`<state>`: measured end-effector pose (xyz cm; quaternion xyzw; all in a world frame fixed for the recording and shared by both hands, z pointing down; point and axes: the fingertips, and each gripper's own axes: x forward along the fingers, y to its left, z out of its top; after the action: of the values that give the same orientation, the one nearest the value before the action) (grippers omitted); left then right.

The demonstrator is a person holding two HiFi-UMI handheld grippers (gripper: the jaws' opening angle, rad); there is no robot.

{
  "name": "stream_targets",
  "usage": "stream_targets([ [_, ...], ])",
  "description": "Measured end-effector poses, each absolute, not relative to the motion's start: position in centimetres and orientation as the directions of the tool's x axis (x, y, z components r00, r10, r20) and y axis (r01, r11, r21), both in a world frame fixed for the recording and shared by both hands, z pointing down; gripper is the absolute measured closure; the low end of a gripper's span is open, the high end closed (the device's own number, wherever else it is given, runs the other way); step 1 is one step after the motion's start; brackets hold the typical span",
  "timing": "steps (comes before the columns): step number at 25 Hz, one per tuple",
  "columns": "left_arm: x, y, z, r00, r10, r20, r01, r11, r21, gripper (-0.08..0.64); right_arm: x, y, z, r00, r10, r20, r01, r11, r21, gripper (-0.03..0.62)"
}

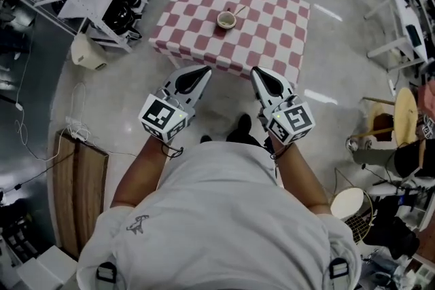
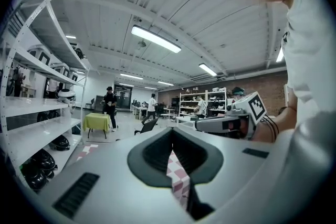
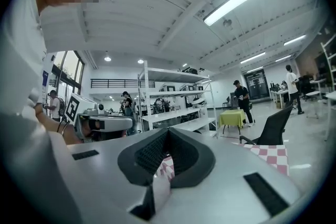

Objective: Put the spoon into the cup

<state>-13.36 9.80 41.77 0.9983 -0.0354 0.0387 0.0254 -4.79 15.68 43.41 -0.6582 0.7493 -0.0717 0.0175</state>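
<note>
Spoon (image 1: 238,10) lies on the checkered surface (image 1: 275,34), ahead of both claws and well apart from them, just beside the far right rim of the cup (image 1: 226,20). Its long axis runs diagonally, away from the cup and to the right. Contact with the cup cannot be confirmed. The cup appears empty. The right claw (image 1: 258,73) is judged slightly nearer than the left claw (image 1: 202,71). Both claws are clenched on nothing, short of the surface's near edge.

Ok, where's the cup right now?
In the head view the cup stands near the middle of the checkered table, in the upper middle of the picture, with the spoon just to its upper right.
</note>
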Motion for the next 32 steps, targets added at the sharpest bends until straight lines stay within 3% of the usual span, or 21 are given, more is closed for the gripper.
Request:
stream_targets([
  [13,-21.0,11.7,42.2,0.993,-0.081,0.086,-0.085,-0.995,0.045,0.546,-12.3,20.0,42.3,-0.156,-0.984,0.083,-0.985,0.149,-0.090,0.560],
  [32,-22.2,13.6,40.3,0.998,-0.031,0.046,-0.034,-0.997,0.065,0.546,-12.4,22.3,42.3,-0.140,-0.986,0.092,-0.987,0.132,-0.093,0.560],
])
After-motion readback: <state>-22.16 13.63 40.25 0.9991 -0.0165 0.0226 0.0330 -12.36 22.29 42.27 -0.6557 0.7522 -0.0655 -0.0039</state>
